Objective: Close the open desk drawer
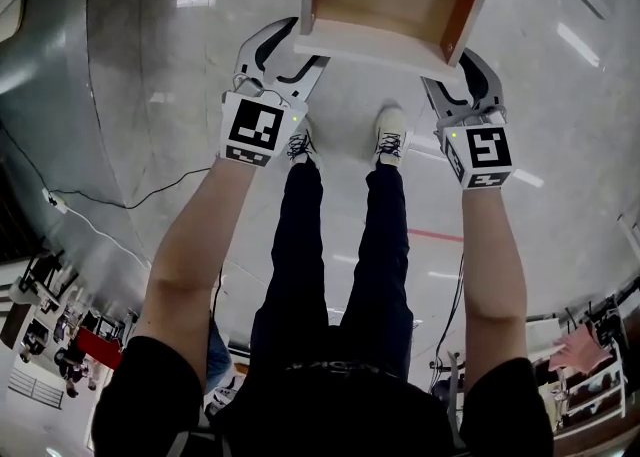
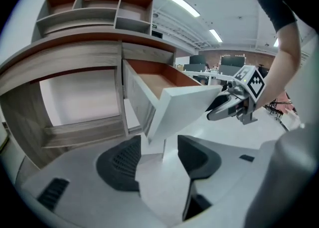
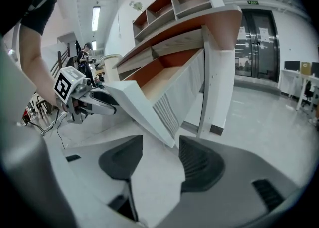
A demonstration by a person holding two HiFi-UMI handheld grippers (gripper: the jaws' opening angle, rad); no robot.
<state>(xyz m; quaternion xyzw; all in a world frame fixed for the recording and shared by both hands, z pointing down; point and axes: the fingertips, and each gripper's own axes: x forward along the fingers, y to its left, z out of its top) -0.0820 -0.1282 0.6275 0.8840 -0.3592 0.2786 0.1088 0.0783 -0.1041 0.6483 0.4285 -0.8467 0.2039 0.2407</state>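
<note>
The fingers [image 2: 119, 164] of the left gripper [image 2: 158, 154] are released and well apart, and one lower corner of the drawer [image 2: 184, 107] front sits in the gap at their tips; we cannot tell whether either finger touches the panel. The fingers [image 3: 199, 164] of the right gripper [image 3: 159, 157] are spread the same way, with the drawer's other lower corner between their tips; neither pair is clenched on anything.

In the head view we see both grippers reaching to the drawer's white front edge, one at each end of it, on the person's bare forearms [image 1: 195, 245]. In each gripper view the other gripper shows at the far end of that same front panel.

The drawer stands pulled out from the desk [image 2: 75, 57], tilted in both gripper views; its front is white, its inner walls are reddish brown and its bottom is pale wood. Just beside the drawer, under the same desktop, we see the desk's open bay [image 2: 79, 97]; above the drawer, on the desktop, is a shelf unit [image 2: 94, 7] with several compartments.

Below the drawer in the head view are the person's light shoes [image 1: 390, 135] and dark trousers [image 1: 340, 265] on a glossy pale floor [image 1: 140, 75]; a thin cable [image 1: 130, 200] runs across the floor well apart from the drawer, at its lower left.
</note>
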